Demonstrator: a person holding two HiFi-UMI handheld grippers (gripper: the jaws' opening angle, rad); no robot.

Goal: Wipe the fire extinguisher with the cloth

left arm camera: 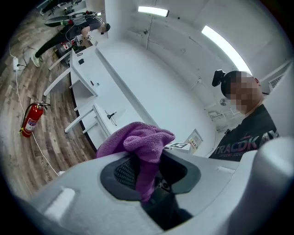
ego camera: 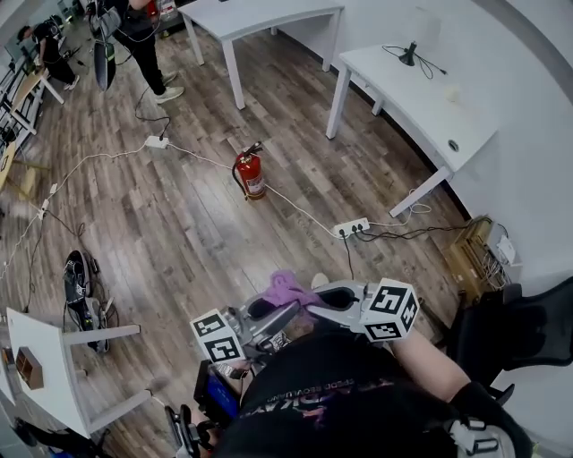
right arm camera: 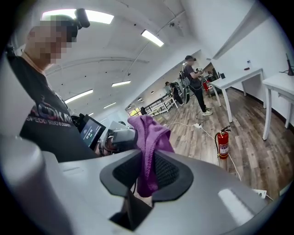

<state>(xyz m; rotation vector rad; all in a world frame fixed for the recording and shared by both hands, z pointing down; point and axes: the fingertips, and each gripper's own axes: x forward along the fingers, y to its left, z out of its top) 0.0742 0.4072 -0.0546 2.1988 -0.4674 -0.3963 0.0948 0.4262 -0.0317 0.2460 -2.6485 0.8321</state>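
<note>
The red fire extinguisher (ego camera: 250, 173) stands upright on the wood floor some way ahead, and shows small in the left gripper view (left arm camera: 31, 120) and in the right gripper view (right arm camera: 223, 143). A purple cloth (ego camera: 291, 288) is bunched where the two grippers meet, close to my body. My right gripper (ego camera: 315, 302) (right arm camera: 146, 163) is shut on a hanging fold of the cloth (right arm camera: 149, 137). The jaws of my left gripper (ego camera: 291, 313) (left arm camera: 149, 160) stand apart with the cloth (left arm camera: 142, 144) draped between them against one pad, a dark gap beside it.
White desks (ego camera: 421, 98) (ego camera: 260, 16) stand at the far side. A cable and a power strip (ego camera: 351, 228) lie on the floor past the extinguisher. There is a black chair (ego camera: 528, 331) at right, a small white table (ego camera: 54, 358) at lower left, and a person (ego camera: 143, 40) far off.
</note>
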